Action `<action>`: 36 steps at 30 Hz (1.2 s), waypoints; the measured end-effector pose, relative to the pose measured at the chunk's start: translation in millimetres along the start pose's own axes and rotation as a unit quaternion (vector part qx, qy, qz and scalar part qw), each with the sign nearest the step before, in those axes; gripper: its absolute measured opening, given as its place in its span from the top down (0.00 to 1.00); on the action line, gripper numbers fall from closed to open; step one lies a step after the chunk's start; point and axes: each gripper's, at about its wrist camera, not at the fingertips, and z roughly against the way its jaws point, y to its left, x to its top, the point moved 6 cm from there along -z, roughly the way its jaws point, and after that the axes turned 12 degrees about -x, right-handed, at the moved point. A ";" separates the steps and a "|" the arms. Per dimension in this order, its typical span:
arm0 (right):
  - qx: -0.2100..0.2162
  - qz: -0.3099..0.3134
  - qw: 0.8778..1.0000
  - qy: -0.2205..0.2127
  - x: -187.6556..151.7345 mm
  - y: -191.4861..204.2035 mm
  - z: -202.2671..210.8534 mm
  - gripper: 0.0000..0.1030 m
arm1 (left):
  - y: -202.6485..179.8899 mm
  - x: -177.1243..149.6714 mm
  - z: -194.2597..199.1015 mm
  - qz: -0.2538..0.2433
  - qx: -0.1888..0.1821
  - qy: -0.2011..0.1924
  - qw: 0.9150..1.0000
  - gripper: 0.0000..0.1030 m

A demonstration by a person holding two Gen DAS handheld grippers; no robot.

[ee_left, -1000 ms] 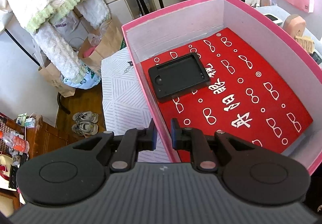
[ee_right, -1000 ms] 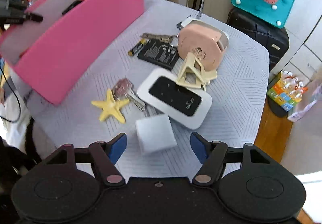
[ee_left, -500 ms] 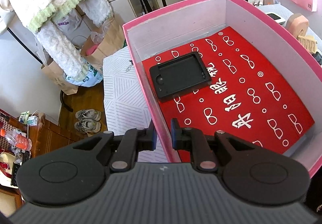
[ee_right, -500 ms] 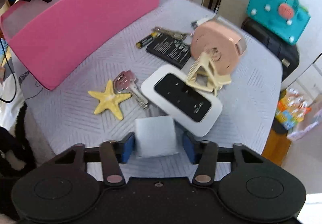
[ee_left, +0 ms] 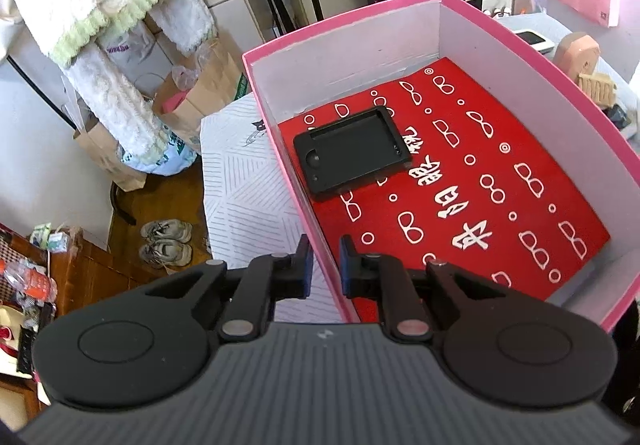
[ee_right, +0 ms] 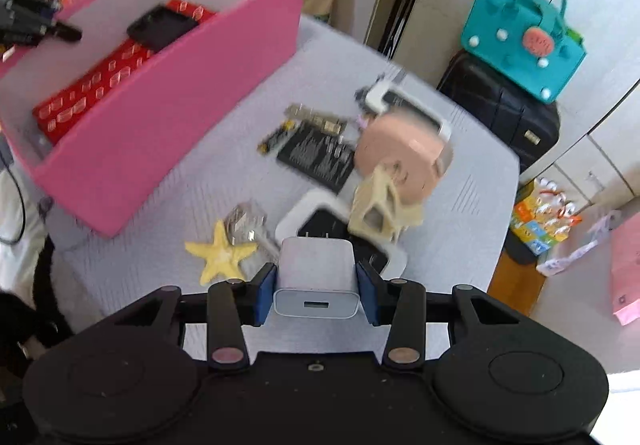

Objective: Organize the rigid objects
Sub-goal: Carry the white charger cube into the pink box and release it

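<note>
1. Left gripper (ee_left: 323, 265): your jaws are pinched tight on the near wall of the box (ee_left: 532, 57). This looks like a steadying hold, so the box cannot slide on the cloth (ee_left: 240, 181) while things go in.
2. Right gripper (ee_right: 316, 287): your jaws stand part open, both blue pads pressed flat on the sides of the charger (ee_right: 316, 277). It sits clear of the table, port face toward the camera, prongs pointing away. The flat sides give the pads a square grip.
3. Charger: white plastic cube, smooth, rounded edges, rigid.
4. Box: pink card outside, white inside, open top, with a red printed sheet (ee_left: 480, 181) on its floor. It stands to the left of the loose items in the right view, probably the place for them.
5. Already boxed: a black tray (ee_left: 352, 153), matte, rectangular, lying flat near the far corner.
6. Left on the table: yellow starfish (ee_right: 220, 255), bumpy; keys (ee_right: 246, 223) beside it; white router (ee_right: 304, 221) with a glossy black face; cream clip (ee_right: 380, 209) resting on it; round pink case (ee_right: 404, 161); black battery (ee_right: 316, 159). This part is blurred.
</note>
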 end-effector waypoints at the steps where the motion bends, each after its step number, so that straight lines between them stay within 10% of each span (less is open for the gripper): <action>1: -0.001 0.000 1.000 -0.010 6.5 -1.3 4.8 0.53 | 0.3 0.0 1.5 -0.001 -0.002 0.000 1.000 0.89; 16: 0.094 0.093 0.976 -0.174 113.0 82.7 40.8 0.53 | 0.4 -0.2 3.7 -0.008 -0.001 0.001 1.000 0.89; 36: 0.031 0.157 0.986 -0.055 209.7 129.5 -83.3 0.53 | 0.9 -2.2 3.9 -0.009 -0.021 -0.021 1.000 0.88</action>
